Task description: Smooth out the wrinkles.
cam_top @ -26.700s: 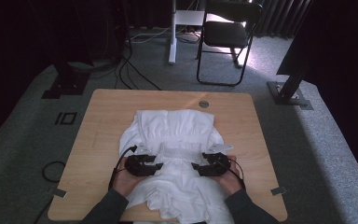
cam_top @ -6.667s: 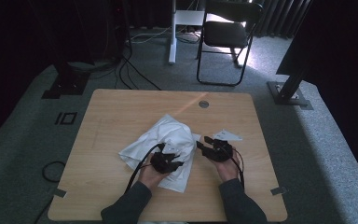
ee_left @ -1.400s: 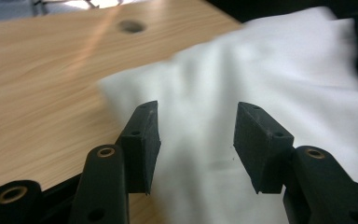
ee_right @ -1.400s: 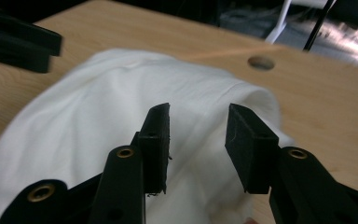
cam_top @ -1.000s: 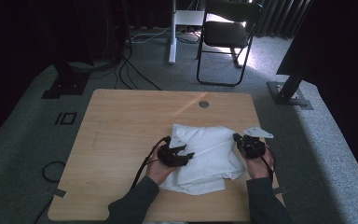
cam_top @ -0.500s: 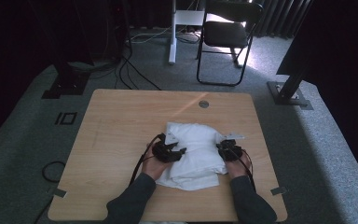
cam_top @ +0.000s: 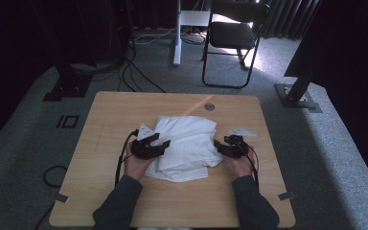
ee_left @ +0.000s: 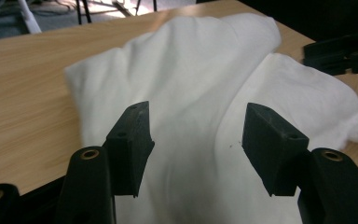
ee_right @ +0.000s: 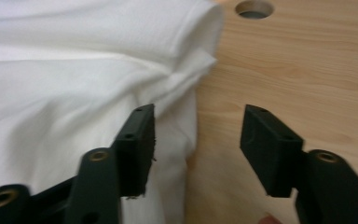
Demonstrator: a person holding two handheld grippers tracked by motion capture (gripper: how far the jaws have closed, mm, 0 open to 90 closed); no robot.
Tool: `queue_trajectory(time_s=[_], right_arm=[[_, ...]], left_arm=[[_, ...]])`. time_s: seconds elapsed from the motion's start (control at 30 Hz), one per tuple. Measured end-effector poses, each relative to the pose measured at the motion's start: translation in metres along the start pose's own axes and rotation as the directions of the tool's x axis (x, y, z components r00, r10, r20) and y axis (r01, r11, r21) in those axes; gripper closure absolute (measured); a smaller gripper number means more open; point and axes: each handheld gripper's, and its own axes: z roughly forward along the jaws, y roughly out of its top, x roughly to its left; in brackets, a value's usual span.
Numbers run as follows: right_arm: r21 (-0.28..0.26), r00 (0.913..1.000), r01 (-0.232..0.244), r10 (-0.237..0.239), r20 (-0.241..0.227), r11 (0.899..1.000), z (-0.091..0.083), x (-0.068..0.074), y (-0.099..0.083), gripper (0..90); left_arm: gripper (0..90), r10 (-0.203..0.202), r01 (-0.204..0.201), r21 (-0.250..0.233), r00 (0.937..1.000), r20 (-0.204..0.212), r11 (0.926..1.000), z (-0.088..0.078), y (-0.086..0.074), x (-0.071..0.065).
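The folded white cloth (cam_top: 188, 146) lies near the middle of the wooden bench (cam_top: 105, 124). The left gripper (cam_top: 159, 146) sits at the cloth's left edge; its jaws have just been opening and stand released over the fabric, pressing nothing. The right gripper (cam_top: 219, 146) sits at the cloth's right edge; its jaws have just been opening and stand released, one over fabric, one over bare wood.

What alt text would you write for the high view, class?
A folded white cloth lies on a wooden table, with the left gripper and right gripper open at its two sides. A black chair stands beyond.
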Motion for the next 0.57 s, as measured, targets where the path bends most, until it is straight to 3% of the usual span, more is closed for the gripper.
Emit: queue_trajectory(time_s=[0.17, 0.33, 0.47, 0.57], right_arm=[[-0.042, 0.9999, 0.004, -0.003, 0.015, 0.999, -0.040, -0.014, -0.022, 40.3], [-0.053, 0.9970, -0.012, 0.016, 0.076, 0.999, -0.069, -0.033, -0.054, 39.1], [-0.049, 0.9942, -0.056, 0.060, 0.090, 0.997, -0.075, -0.044, -0.068, 38.3], [-0.052, 0.9910, -0.095, 0.100, 0.089, 0.994, -0.075, -0.050, -0.067, 34.7]], left_arm=[[42.0, -0.022, 0.022, -0.009, 0.9983, -0.053, 0.9997, -0.026, -0.023, 0.015], [42.1, -0.066, 0.068, 0.013, 0.9911, -0.115, 0.9976, -0.039, -0.049, 0.033], [42.1, -0.096, 0.097, 0.001, 0.9852, -0.142, 0.9952, -0.047, -0.062, 0.041], [42.1, -0.100, 0.103, 0.009, 0.9817, -0.162, 0.9947, -0.050, -0.066, 0.044]])
